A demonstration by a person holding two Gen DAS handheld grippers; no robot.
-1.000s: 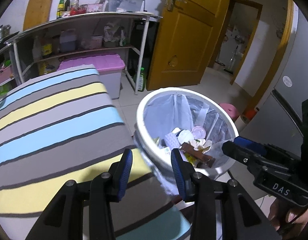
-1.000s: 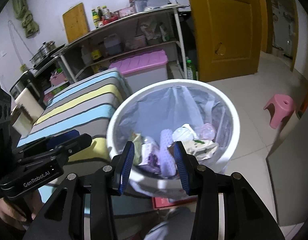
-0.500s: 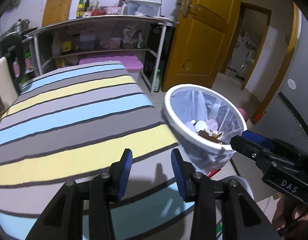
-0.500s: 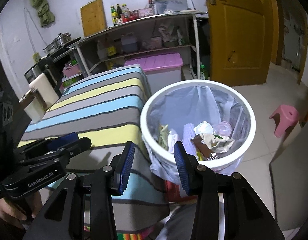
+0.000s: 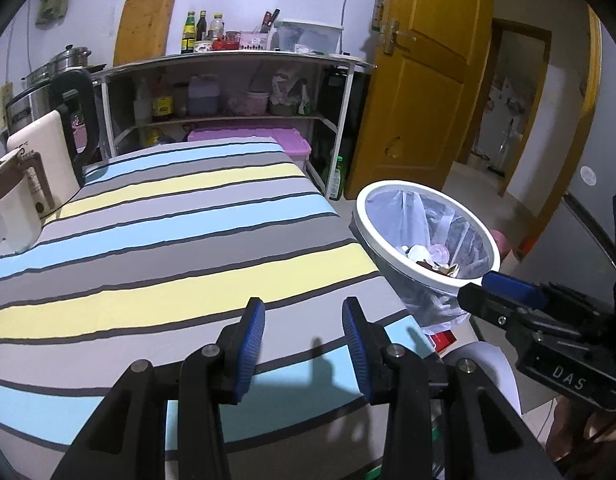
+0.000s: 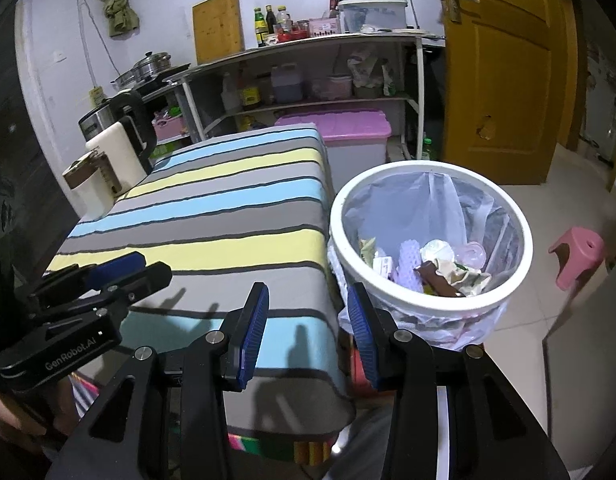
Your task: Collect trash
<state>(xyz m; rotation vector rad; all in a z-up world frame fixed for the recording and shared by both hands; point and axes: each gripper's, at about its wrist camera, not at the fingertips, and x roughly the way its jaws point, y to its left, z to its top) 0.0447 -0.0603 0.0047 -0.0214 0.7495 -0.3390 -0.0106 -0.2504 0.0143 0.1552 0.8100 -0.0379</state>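
Both claws hang over the near edge of the striped bench (image 5: 180, 240), and neither has anything in it. The left claw (image 5: 304, 344) stands spread, blue pads apart, with only cloth showing between them. The right claw (image 6: 308, 328) is spread likewise, its gap straddling the bench's right corner.

The bin (image 6: 430, 240) stands on the floor just beside that right corner, its white rim close against the cloth, lined with a clear bag. The trash (image 6: 432, 266) lies inside it: wrappers, a lilac knobbly piece, a brown bar, crumpled paper. It sits low in the bag, below the rim.

From the right claw the bin lies ahead and a little to the right, near at hand. From the left claw it lies well off to the right, past the right claw, which crosses its view there (image 5: 504, 292). So the right claw is the nearer one to the bin.

No loose trash shows on the cloth. A kettle (image 6: 120, 152) and a small carton (image 6: 90, 184) stand at the far left edge. I judge the collecting to be nearly or wholly done; any further piece would have to be found outside these views.
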